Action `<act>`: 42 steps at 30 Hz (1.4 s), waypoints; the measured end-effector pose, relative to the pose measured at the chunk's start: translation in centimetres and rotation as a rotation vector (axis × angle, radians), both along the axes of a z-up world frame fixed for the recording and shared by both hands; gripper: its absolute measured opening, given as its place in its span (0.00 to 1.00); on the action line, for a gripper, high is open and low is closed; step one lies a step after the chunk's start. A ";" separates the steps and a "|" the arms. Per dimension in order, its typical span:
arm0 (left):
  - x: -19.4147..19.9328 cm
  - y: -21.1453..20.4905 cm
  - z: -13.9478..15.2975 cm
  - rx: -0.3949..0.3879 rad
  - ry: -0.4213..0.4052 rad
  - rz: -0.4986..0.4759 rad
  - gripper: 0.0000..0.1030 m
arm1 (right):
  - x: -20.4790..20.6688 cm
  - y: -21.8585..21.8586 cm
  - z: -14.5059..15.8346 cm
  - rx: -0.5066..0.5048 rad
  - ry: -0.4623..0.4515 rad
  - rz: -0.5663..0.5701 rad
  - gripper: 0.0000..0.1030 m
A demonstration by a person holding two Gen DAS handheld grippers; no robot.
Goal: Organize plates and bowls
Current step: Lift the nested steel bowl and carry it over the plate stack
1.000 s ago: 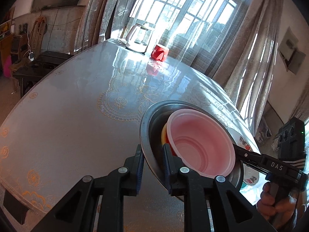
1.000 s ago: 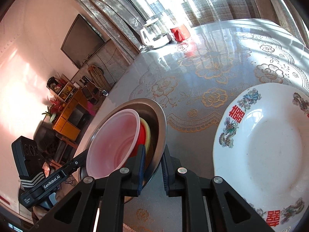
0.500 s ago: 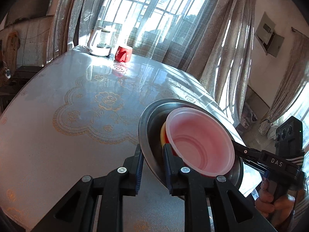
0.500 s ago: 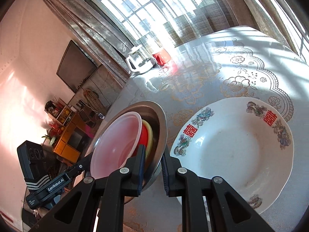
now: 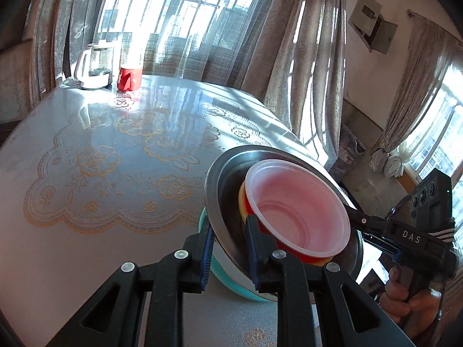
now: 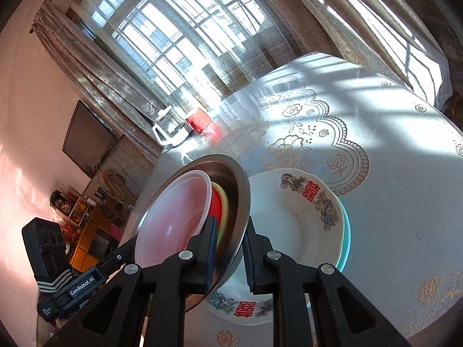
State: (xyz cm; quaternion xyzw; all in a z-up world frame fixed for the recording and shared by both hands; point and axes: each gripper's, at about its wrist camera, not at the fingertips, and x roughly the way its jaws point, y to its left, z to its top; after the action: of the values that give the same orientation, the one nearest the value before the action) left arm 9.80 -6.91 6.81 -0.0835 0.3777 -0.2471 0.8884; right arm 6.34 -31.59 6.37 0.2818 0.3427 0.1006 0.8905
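Both grippers, left point(image 5: 228, 253) and right point(image 6: 228, 253), clamp opposite rim edges of the metal bowl point(image 6: 241, 190), jaws closed on it. It hangs tilted, holding nested plastic bowls point(image 5: 298, 208), just above the white plate point(image 6: 292, 219) at 3 o'clock. Next move, as judged: level the stack and lower it centred onto the plate on the desk point(image 6: 390, 150).

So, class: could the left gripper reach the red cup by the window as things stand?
Probably not: the left gripper is shut on the metal bowl's rim, shared with the right gripper, and the red cup stands far across the table.

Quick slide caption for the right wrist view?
Both grippers carry the steel bowl of nested bowls above the decorated white plate.
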 end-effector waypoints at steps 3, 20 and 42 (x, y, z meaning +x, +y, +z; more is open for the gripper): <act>0.6 -0.9 -0.8 0.003 0.031 -0.010 0.20 | 0.1 -0.7 -0.8 0.003 0.019 -0.021 0.18; 1.6 -3.5 -4.4 0.036 0.123 -0.058 0.22 | 0.2 -2.9 -4.2 -0.047 0.099 -0.090 0.18; 1.1 -3.9 -4.6 0.060 0.107 -0.041 0.25 | 0.3 -2.5 -4.3 -0.099 0.107 -0.106 0.18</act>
State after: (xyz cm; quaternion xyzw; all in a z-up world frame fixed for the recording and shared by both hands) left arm 10.94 -10.81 2.19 -0.0620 0.4335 -0.2490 0.8638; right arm 6.61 -34.12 2.09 0.2599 0.3790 0.0210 0.8879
